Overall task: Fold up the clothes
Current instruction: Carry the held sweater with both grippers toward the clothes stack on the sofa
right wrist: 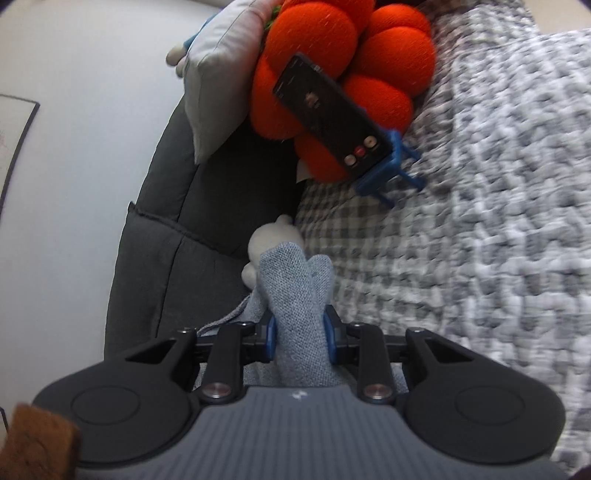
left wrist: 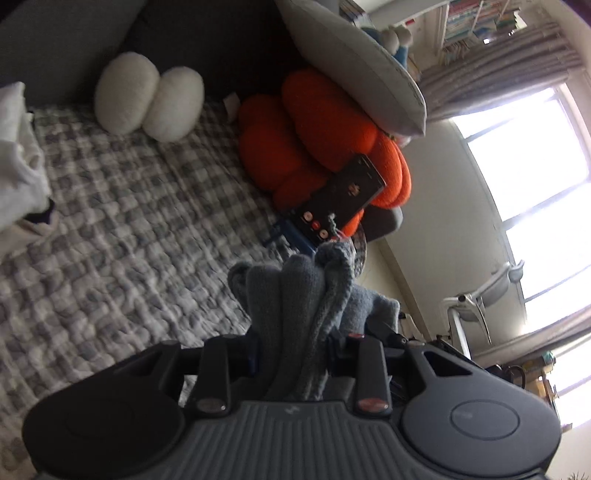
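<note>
A grey-blue knitted garment (left wrist: 295, 299) is held bunched in upright folds, raised above the checked bedding. A ribbed edge is seen on its right side; a second bunch (right wrist: 295, 295) stands near.

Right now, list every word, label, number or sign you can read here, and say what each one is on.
No text here can be read.
Phone screen: round buttons and a small picture, any lettering blurred.
Book spines on the shelf: too small to read.
Small pale mark on each gripper body: a logo, not legible.
Grey knit garment: no label showing.
</note>
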`<state>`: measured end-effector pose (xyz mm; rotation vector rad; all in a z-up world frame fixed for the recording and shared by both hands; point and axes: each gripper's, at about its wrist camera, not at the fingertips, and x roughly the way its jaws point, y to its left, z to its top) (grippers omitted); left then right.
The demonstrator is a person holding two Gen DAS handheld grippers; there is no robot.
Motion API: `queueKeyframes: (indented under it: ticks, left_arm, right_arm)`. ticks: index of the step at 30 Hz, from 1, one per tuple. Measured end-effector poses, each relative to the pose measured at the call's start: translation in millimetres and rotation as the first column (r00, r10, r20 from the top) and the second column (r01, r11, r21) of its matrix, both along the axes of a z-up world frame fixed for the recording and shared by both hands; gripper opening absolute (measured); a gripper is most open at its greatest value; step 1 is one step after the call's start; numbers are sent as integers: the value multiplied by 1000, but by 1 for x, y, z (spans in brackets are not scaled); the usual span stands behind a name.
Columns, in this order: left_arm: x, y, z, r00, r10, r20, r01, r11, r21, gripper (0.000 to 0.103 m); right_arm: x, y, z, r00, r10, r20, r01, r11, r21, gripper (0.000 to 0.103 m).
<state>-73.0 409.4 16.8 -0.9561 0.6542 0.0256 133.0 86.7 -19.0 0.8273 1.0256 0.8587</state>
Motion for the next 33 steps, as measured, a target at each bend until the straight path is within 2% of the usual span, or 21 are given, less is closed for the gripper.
queueKeyframes:
  ticks: [4, 8, 12, 18, 21, 27, 33]
  left_arm:
    - [-34, 29, 10, 992, 121, 38, -120, 993, -13, 32]
    - [-66, 53, 19, 969, 235, 78, -233, 972, -31, 32]
    - [-93, 75, 28, 937, 330, 115, -327, 944, -43, 32]
    - [-126, 102, 35, 874, 464, 141, -462, 885, -52, 32]
    - [-141, 116, 32, 842, 523, 135, -520, 852, -56, 32]
    - [-146, 142, 3, 818, 571, 68, -568, 821, -51, 32]
    - [-151, 167, -27, 791, 612, -2, -612, 790, -39, 32]
  right_arm:
    - [0, 53, 10, 994, 103, 25, -103, 994, 20, 29]
    - [1, 107, 23, 978, 200, 54, -202, 979, 35, 29]
    - [1, 158, 37, 956, 282, 83, -286, 957, 48, 28]
    - [-5, 229, 50, 915, 389, 108, -397, 916, 59, 28]
    - [-11, 262, 53, 892, 437, 114, -445, 894, 49, 28]
    - [-19, 317, 44, 859, 502, 105, -506, 863, 15, 28]
    - [-22, 358, 5, 846, 531, 53, -530, 847, -32, 28]
